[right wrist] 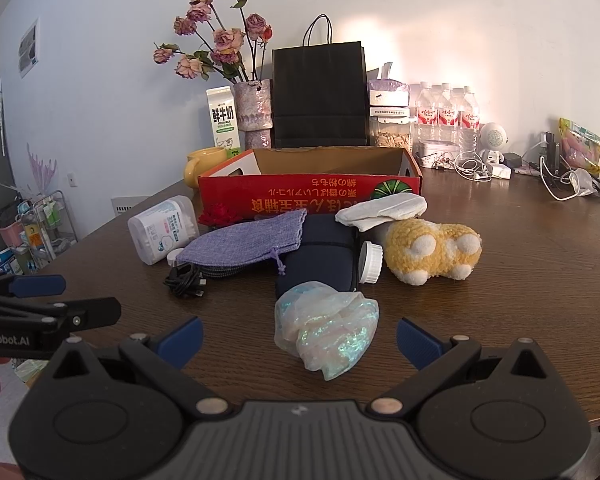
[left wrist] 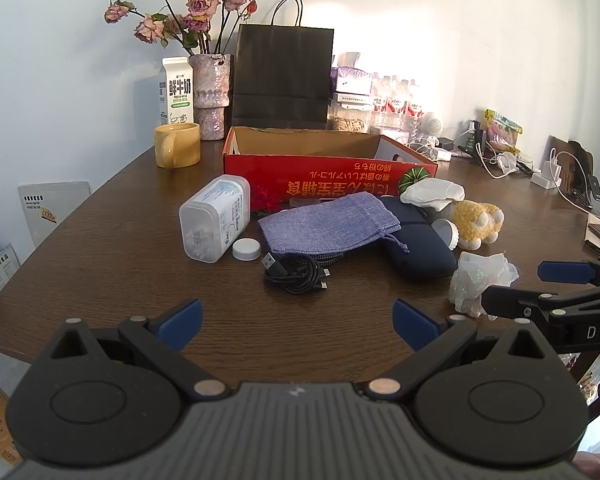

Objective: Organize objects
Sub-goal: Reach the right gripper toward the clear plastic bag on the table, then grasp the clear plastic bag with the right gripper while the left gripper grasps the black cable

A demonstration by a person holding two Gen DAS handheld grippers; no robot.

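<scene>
An open red cardboard box [left wrist: 320, 170] [right wrist: 300, 192] stands on the brown table. In front of it lie a clear plastic jar [left wrist: 214, 216] [right wrist: 162, 230], a purple cloth pouch [left wrist: 328, 226] [right wrist: 248, 240], a black cable [left wrist: 296, 274] [right wrist: 186, 280], a navy case [left wrist: 416, 248] [right wrist: 320, 252], a yellow plush toy [left wrist: 478, 222] [right wrist: 432, 248] and a shiny crumpled bag [left wrist: 482, 280] [right wrist: 326, 332]. My left gripper [left wrist: 298, 322] is open and empty, short of the cable. My right gripper [right wrist: 300, 344] is open, its fingers either side of the shiny bag.
A yellow mug [left wrist: 177, 145], milk carton [left wrist: 175, 90], vase of dried roses [left wrist: 212, 96] and black paper bag [left wrist: 282, 78] stand behind the box. Water bottles [right wrist: 446, 114] and tangled chargers [right wrist: 476, 166] crowd the back right. A white cap [left wrist: 246, 249] lies by the jar.
</scene>
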